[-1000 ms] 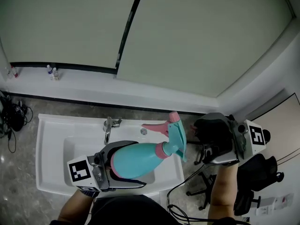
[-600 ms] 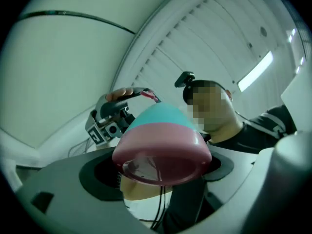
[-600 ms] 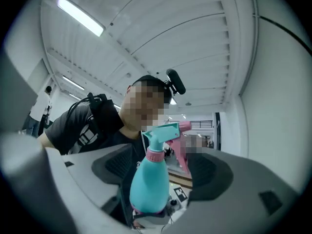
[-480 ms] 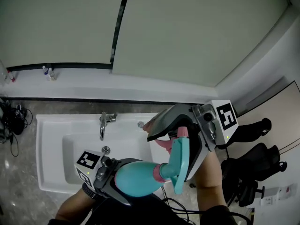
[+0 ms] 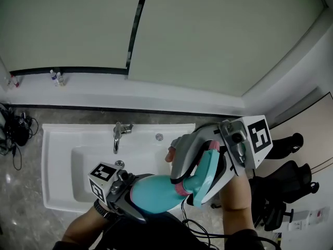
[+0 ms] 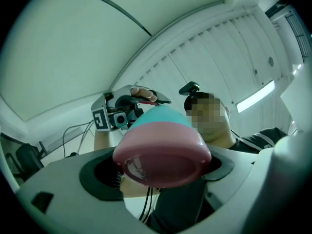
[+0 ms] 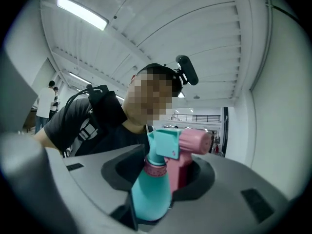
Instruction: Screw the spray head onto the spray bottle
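Left tool [image 5: 136, 198] clamps one spray bottle [image 5: 156, 194]; right tool [image 5: 200, 172] just closed on one spray head [image 5: 209, 163].

Black short-sleeved shirt [image 7: 78, 126]

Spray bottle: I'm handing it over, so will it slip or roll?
Probably slippery: the spray bottle looks smooth, glossy and rounded. Laid down, it likely rolls little, since the spray head juts sideways. Weight unknown; the wall is opaque.

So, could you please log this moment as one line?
left gripper: shut on spray bottle base | right gripper: jaws just closed further, gripping spray head
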